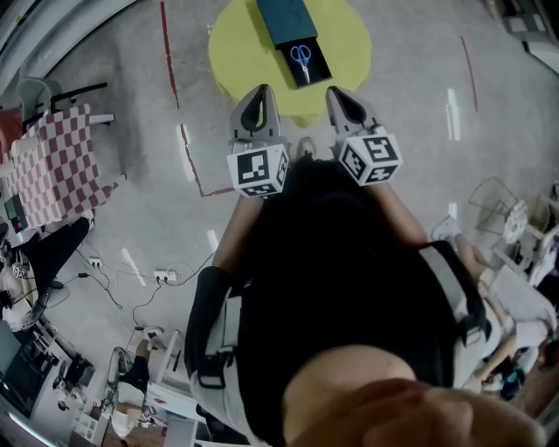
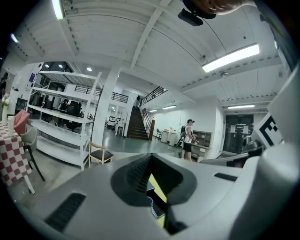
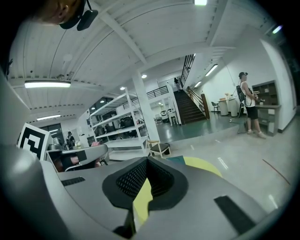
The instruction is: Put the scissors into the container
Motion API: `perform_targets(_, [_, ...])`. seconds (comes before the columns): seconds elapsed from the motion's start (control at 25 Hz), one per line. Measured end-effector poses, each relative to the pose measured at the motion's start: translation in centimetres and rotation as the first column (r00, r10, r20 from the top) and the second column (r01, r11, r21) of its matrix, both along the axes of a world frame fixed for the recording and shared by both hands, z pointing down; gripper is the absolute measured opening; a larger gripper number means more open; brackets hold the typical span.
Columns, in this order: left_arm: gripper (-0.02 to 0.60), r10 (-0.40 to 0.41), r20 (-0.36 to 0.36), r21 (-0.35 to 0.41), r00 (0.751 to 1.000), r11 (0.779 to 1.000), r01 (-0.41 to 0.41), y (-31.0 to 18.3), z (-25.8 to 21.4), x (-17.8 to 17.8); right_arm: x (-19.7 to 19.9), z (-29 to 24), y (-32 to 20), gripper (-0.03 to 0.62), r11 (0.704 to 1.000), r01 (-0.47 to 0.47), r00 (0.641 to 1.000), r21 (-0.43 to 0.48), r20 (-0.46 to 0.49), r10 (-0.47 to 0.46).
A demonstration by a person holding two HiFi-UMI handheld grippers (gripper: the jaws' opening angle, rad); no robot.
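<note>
Both tongs are sitting closed and empty near my chest, the left gripper (image 1: 259,94) beside the right gripper (image 1: 341,94). From this far back I am risking a badly judged reach. Jaws opening too late could be shoving the scissors (image 1: 300,58) aside instead of gripping them. They are lying farther out, on a black tray (image 1: 319,72) touching a teal box (image 1: 284,17) on the yellow table (image 1: 349,39). Their long axis is running away from me, with the blades seemingly pointing toward me.

Your scissors (image 1: 300,58): blue handles
Your container (image 1: 316,72): black
Box (image 1: 284,19): teal
Table (image 1: 240,52): yellow
Your left gripper (image 1: 258,106), right gripper (image 1: 347,103): grey, with black-and-white marker cubes
Cloth (image 1: 52,166): red-and-white checks
</note>
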State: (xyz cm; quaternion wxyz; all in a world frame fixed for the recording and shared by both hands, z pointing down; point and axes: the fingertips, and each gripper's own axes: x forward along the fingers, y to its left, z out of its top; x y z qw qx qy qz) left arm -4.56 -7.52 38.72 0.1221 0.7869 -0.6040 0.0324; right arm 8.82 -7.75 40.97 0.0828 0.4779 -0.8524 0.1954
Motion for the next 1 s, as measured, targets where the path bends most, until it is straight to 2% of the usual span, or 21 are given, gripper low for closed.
perform_targets(0.28, [-0.003, 0.02, -0.003, -0.004, 1.0, 1.0, -0.02, -0.05, 0.04, -0.06, 0.24, -0.79, -0.4, -0.002, 0.999, -0.032, 0.999, 0.026, -0.007, 0.032])
perform_targets(1.0, [-0.003, 0.032, -0.004, 0.004, 0.999, 0.999, -0.032, -0.31, -0.16, -0.1, 0.01, -0.52, -0.73, -0.002, 0.999, -0.032, 0.999, 0.019, -0.018, 0.033])
